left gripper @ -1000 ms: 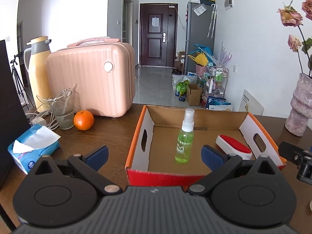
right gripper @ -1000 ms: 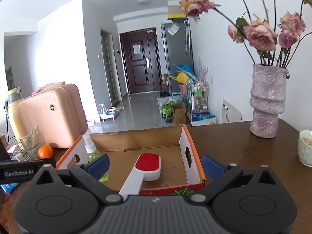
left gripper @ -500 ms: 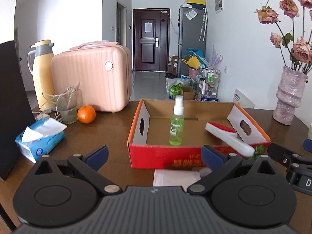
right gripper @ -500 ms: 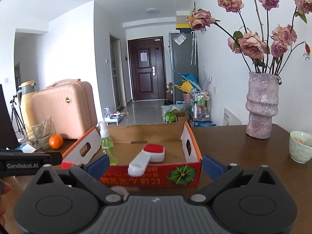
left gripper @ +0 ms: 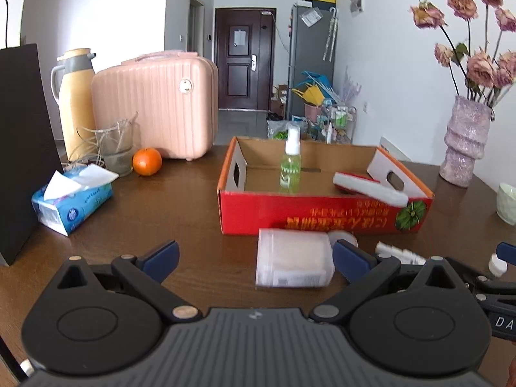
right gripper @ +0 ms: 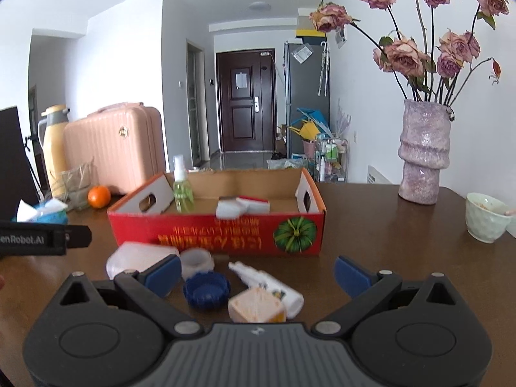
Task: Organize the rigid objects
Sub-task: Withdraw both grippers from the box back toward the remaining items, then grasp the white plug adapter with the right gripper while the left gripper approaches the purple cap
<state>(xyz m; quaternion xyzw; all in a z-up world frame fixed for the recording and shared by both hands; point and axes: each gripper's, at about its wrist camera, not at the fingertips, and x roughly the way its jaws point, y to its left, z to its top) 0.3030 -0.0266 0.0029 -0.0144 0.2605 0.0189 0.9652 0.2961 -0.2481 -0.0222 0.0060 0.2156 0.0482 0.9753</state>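
both claws, left claw (left gripper: 254,254) and right claw (right gripper: 256,272), spread empty; spray bottle (left gripper: 290,166) and brush (left gripper: 369,187) boxed ahead, while jar (left gripper: 293,262), blue cap (right gripper: 206,290) and white bottle (right gripper: 267,285) between their fingers wait on the desk (right gripper: 387,225).

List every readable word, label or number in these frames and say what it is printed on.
"enRobot.AI", start cut off: on the left gripper body, seen in the right wrist view.
"DA", rest cut off: on the right gripper body, seen in the left wrist view.
Yellow print on the box front: upside down, unreadable.
Label on the clear jar: blurred.
White bottle and tissue pack: too small.

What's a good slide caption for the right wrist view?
Open right gripper above loose items before a red cardboard box holding a spray bottle.
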